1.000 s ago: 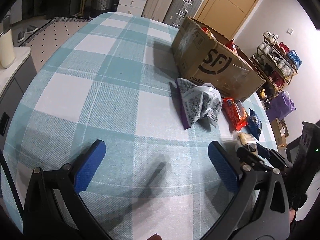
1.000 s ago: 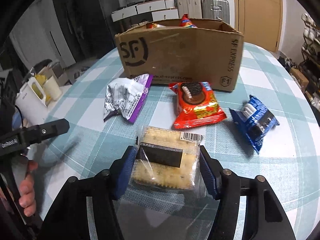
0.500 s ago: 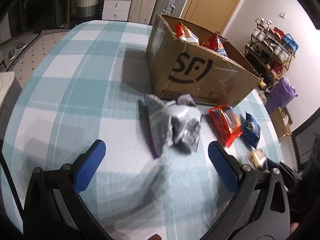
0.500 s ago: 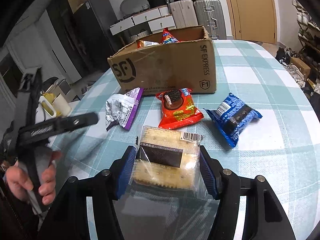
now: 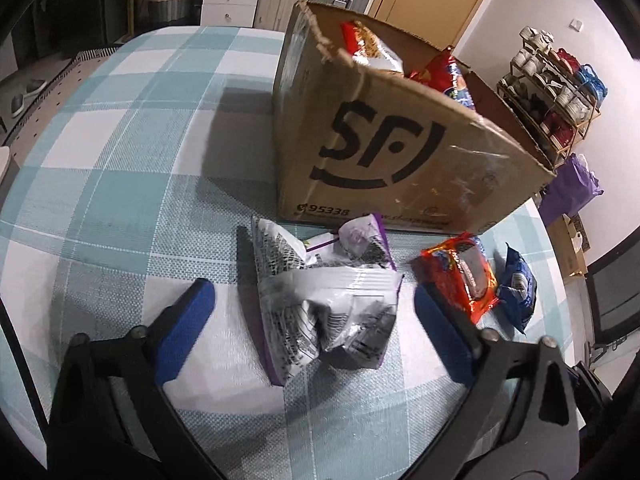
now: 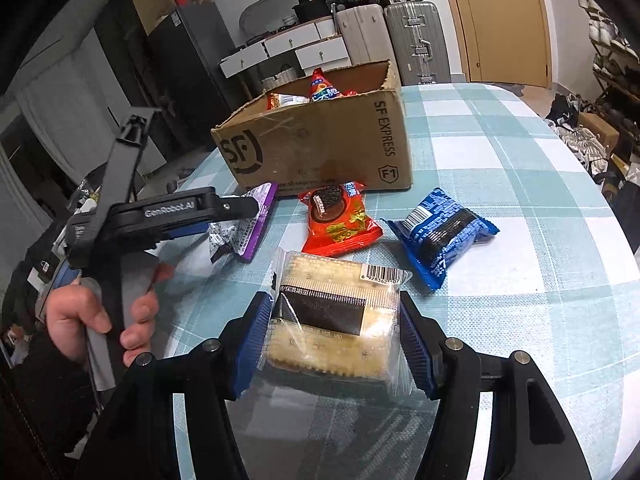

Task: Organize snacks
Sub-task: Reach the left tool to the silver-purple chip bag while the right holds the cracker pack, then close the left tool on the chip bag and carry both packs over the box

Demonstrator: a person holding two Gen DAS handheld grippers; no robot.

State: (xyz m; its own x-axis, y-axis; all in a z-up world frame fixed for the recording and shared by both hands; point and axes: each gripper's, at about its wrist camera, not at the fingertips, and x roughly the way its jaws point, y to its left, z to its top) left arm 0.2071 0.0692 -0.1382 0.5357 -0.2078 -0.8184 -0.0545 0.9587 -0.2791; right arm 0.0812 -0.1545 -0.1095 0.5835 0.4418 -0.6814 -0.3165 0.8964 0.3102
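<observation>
Left gripper [image 5: 310, 312] straddled the crumpled silver-and-purple bag [image 5: 324, 300] on the worktop [image 5: 120, 168], jaws closing from wide, pads not yet touching the foil; bag lay just in front of the cardboard box [image 5: 384, 152]. Right gripper [image 6: 334, 332] held the cracker pack [image 6: 334, 320] clamped by its two short sides, above the worktop.

Judgement on the step: the bag is slack and creased, so the pads should meet across its bulkiest middle fold; a bite on a loose edge would likely slip or only tug the film. Lower slightly before closing fully.

Materials: bag thin crinkled foil, shapeless; cracker pack a firm flat block in clear glossy wrap; red packet [image 6: 340, 220] and blue packet [image 6: 440, 234] glossy, pillow-shaped, lying near the box; box stiff corrugated card with a torn rim, snacks already inside; worktop covered in woven checked cloth.
</observation>
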